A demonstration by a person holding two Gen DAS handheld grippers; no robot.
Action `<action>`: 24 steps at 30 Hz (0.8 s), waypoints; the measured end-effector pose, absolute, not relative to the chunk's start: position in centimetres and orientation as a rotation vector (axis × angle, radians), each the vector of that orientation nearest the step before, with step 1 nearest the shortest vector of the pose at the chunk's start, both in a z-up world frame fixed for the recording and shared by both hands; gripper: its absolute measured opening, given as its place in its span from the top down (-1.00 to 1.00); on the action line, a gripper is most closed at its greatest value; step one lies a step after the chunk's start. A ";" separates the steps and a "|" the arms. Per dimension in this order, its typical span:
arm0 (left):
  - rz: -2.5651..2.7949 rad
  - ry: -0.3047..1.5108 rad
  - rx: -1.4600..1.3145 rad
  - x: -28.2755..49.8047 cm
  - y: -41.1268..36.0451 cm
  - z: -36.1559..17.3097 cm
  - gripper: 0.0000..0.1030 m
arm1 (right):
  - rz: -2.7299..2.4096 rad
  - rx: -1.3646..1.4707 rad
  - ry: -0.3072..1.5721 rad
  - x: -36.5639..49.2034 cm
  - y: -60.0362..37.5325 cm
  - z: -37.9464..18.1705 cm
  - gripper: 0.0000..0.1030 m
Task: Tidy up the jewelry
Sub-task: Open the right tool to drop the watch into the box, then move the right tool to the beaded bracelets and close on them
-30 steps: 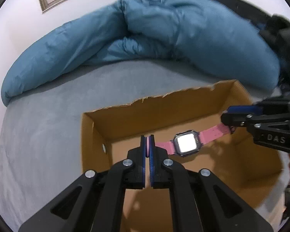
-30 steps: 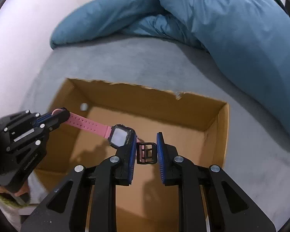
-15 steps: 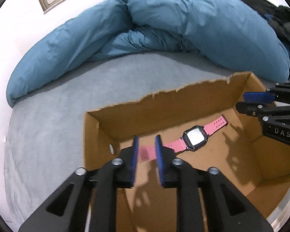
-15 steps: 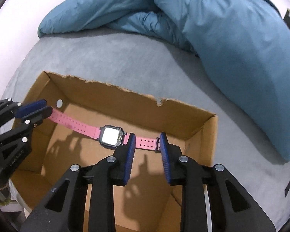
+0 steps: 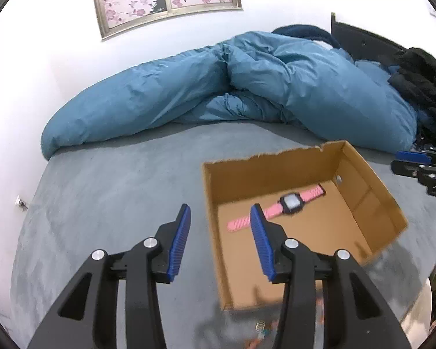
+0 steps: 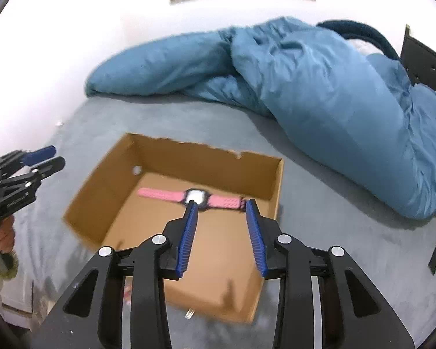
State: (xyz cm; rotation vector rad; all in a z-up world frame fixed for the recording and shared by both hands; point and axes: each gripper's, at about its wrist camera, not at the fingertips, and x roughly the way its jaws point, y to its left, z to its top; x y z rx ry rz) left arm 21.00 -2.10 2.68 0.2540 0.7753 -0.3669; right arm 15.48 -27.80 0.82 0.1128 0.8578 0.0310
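Pink ribbed watch (image 5: 289, 202) inside cardboard box (image 5: 264, 171).

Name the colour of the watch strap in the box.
Pink strap, clearest in the left wrist view.

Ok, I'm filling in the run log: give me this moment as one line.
watch: flat in cardboard box, strap straight | left claw: open, empty | right claw: open, empty | box on grey bed

Matt cardboard box (image 6: 125, 163) (torn rim), ribbed rubbery pink watch (image 6: 195, 197), sheeny blue duvet (image 6: 334, 93), napped grey sheet (image 5: 116, 197).
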 end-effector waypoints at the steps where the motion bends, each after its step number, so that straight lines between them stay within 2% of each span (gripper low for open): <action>1: -0.361 0.770 0.243 20.3 -1.3 2.7 0.20 | 0.042 0.120 0.846 14.6 -27.5 0.8 0.30; 9: -0.357 0.754 0.168 12.1 4.4 -0.9 0.20 | 0.151 0.182 0.818 7.6 -23.7 -1.7 0.30; 14: -0.404 0.755 0.184 8.3 5.1 -4.3 0.20 | 0.234 0.151 0.801 5.0 -19.8 -4.3 0.30; 24: -0.490 0.753 0.282 5.4 3.1 -9.9 0.20 | 0.380 -0.082 0.784 7.4 -12.8 -9.0 0.41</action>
